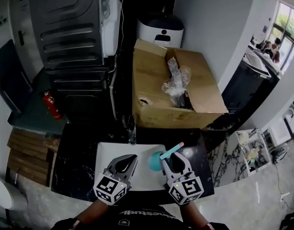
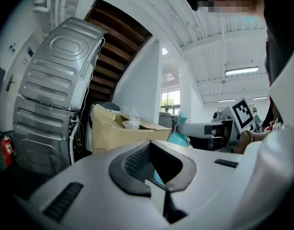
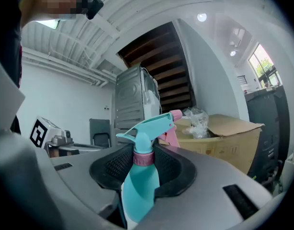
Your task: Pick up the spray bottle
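Observation:
A teal spray bottle [image 1: 155,161] with a pink collar and pink nozzle tip stands upright between the jaws of my right gripper [image 1: 170,160], which is shut on its neck. In the right gripper view the bottle [image 3: 139,188] fills the gap of the gripper [image 3: 143,156], and its trigger head points right. The bottle hangs over a white board [image 1: 137,178]. My left gripper [image 1: 128,160] hovers just left of it, jaws together and empty. Past the left gripper [image 2: 150,145] in its own view, the bottle [image 2: 178,138] and the right gripper [image 2: 209,128] show on the right.
An open cardboard box [image 1: 156,99] holding a clear plastic bag [image 1: 175,80] stands just beyond the board. A grey ribbed appliance [image 1: 70,32] rises at the far left, with a red fire extinguisher [image 1: 51,104] below it. A white round-topped device [image 1: 160,30] sits behind the box.

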{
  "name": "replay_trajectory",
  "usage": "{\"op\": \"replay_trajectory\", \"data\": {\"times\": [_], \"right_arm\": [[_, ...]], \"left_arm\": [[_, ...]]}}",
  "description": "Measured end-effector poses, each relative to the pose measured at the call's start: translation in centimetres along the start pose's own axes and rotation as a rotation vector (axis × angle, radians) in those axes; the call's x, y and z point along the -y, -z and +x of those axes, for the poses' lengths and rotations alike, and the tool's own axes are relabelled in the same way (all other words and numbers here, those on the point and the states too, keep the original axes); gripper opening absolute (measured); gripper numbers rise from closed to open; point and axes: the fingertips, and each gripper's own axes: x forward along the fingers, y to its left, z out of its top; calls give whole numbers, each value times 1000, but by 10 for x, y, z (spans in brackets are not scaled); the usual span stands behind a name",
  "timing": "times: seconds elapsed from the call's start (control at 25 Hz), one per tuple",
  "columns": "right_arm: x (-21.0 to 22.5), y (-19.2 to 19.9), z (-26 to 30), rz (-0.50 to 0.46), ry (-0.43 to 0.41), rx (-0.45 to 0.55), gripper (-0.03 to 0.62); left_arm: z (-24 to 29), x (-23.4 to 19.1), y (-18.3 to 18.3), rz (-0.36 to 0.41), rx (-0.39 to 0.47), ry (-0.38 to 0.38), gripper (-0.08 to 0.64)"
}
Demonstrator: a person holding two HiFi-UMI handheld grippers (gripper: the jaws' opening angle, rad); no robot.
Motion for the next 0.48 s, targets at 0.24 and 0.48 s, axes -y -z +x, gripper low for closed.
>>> {"op": "replay_trajectory", "data": {"times": [0.24,0.48], "right_arm": [[-28,21,2,-11,-26,-37,164],[-43,26,2,-52,-39,-75,164]], "left_arm": [[-11,-14,-1,-6,13,-27,15],[-18,-19,0,-2,22,-36,15]]}}
